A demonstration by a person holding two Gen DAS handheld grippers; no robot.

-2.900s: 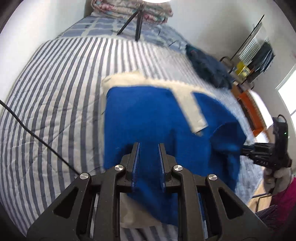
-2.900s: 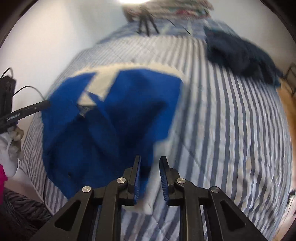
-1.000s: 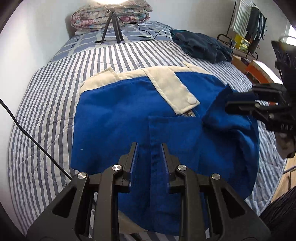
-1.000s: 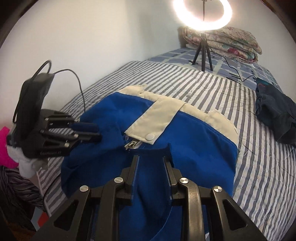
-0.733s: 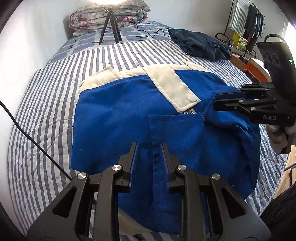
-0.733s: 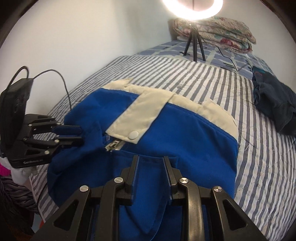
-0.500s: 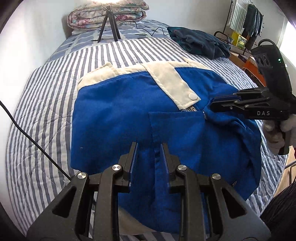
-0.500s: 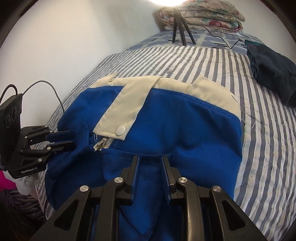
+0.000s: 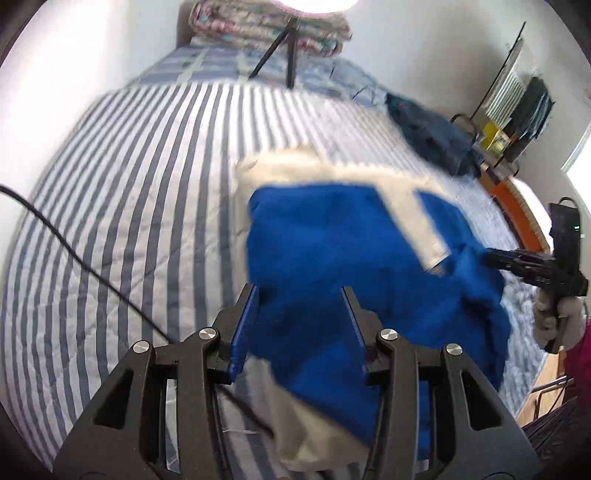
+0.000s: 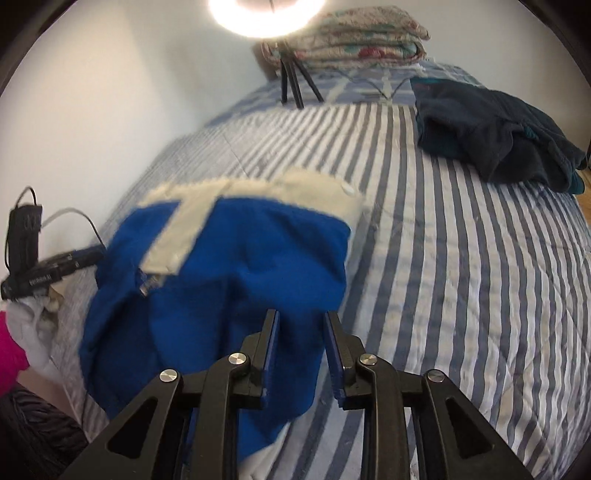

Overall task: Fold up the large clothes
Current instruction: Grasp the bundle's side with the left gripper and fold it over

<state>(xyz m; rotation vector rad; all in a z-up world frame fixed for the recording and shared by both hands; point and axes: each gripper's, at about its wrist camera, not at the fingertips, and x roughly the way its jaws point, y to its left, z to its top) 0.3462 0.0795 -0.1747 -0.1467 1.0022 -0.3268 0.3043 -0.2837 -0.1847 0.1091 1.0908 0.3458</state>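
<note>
place: home bedroom | evidence: bed (image 10: pixel 461 258) under striped quilt; folded floral blankets (image 10: pixel 362 40) at its head; clothes rack (image 9: pixel 524 99) by wall; ring light on tripod (image 10: pixel 291 81) standing on bed

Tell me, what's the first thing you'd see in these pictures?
The bright blue jacket with cream trim, lying on the striped bed. Next, the glowing ring light at the bed's far end, and a dark heap of clothes further up the bed, on the right in the right wrist view.
</note>
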